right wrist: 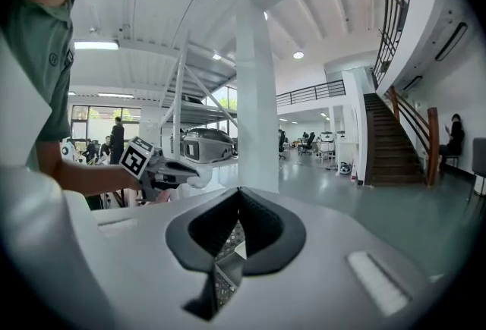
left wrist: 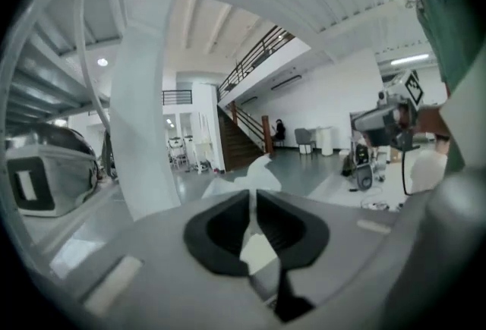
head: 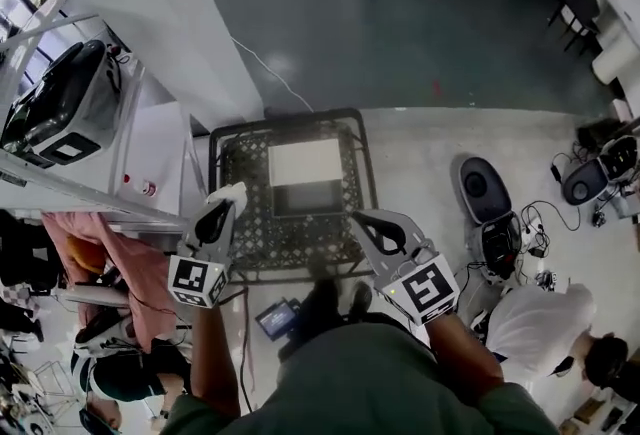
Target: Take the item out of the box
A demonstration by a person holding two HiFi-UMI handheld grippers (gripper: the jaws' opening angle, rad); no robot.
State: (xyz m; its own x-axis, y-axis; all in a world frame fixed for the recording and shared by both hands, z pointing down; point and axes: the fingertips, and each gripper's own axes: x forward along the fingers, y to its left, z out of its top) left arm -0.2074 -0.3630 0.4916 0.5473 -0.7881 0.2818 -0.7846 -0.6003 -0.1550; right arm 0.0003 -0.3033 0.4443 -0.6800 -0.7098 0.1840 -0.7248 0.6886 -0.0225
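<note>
My left claw is pinched almost fully closed on a thin, crumpled white item, probably paper or a plastic wrap, though I can't tell which. A sliver of it shows low in the slot between the pads, and the rest flares out past the tips, so its long axis runs forward along the jaws. In the head view that white tuft sits at the tip of the left claw, left of centre. It hangs well above the black lattice table and touches nothing else. My right claw is right of centre with its jaws brought together. In its own view only the table's lattice shows through the slot, so I read it as empty. The box stands on the table at the middle of the frame, between the two claws and further up the picture. Its white flap is folded back and its grey inside looks bare. From the left claw the box lies up and to the right in the frame and lower down, so the item is clear of the box rim. I judge the take-out essentially done. What remains is choosing a spot for the item, and the left hand alone carries it while the right is free to steady the box.
</note>
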